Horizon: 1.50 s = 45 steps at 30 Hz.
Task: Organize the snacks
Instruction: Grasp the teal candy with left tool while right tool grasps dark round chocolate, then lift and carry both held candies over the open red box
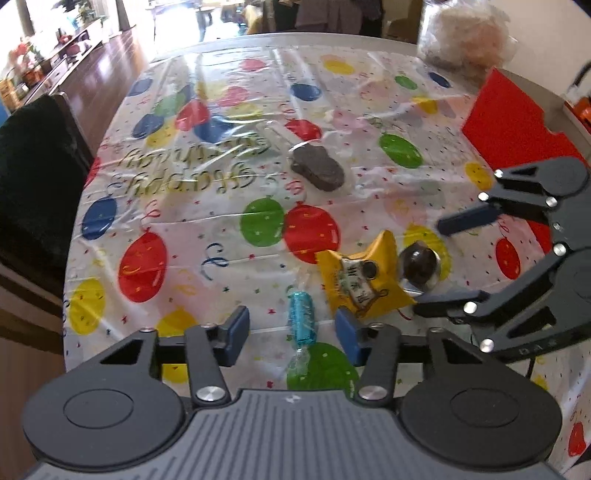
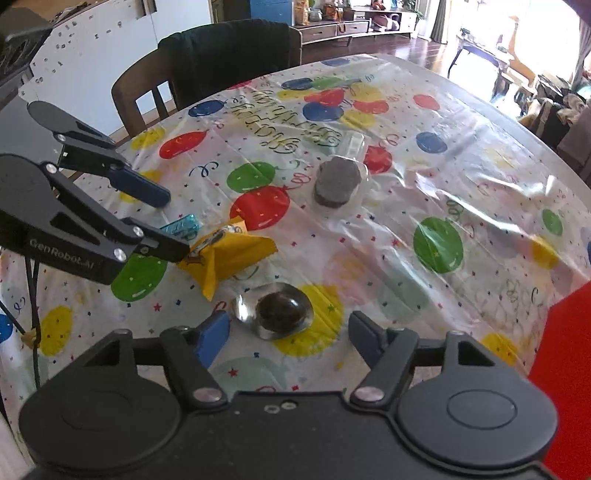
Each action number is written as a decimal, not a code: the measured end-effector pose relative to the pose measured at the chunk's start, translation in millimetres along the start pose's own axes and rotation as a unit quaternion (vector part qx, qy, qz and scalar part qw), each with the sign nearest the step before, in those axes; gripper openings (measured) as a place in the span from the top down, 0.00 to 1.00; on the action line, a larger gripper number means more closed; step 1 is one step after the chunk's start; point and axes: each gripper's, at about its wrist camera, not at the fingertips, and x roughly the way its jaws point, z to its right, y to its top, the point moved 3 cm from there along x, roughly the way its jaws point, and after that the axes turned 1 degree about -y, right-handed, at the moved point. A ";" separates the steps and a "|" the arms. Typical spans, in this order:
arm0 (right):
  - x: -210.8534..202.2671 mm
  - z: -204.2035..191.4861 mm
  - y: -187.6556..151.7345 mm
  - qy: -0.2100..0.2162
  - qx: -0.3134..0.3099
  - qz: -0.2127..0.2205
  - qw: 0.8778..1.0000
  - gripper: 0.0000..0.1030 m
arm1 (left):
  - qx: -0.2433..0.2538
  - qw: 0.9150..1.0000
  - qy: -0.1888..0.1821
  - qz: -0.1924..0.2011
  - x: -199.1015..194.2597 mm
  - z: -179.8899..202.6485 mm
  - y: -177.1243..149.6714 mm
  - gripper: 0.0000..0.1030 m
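A blue-wrapped candy (image 1: pixel 302 317) lies on the balloon tablecloth (image 1: pixel 221 221) between the blue pads of my left gripper (image 1: pixel 291 330), which is open with a gap on each side. Next to it lie a yellow packet (image 1: pixel 364 280) and a dark round snack in clear wrap (image 1: pixel 421 264). My right gripper (image 2: pixel 290 336) is open around that dark snack (image 2: pixel 282 310), its pads not pressing. In the right wrist view the left gripper (image 2: pixel 171 223) straddles the blue candy (image 2: pixel 183 223), with the yellow packet (image 2: pixel 229 254) beside it.
A grey-brown cake in clear wrap (image 1: pixel 317 166) sits further out on the table. A red box (image 1: pixel 517 118) stands at the table's right edge, also as the red box (image 2: pixel 565 369). A dark-draped chair (image 2: pixel 221 55) stands by the far side. A clear bag (image 1: pixel 465 33) rests at the back corner.
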 end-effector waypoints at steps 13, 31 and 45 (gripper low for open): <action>0.8 -4.6 4.3 -0.003 -0.009 0.015 1.000 0.51 | -0.003 1.000 -0.025 -0.004 2.8 6.7 6.1 0.85; -20.7 2.1 -13.9 -0.014 0.053 0.025 0.998 0.78 | -0.058 0.998 -0.035 -0.008 -6.3 -4.7 -0.1 0.88; -12.4 -7.2 -11.5 -0.018 -0.012 0.003 1.000 0.70 | -0.069 0.997 -0.036 -0.001 -16.5 -3.6 -1.3 0.88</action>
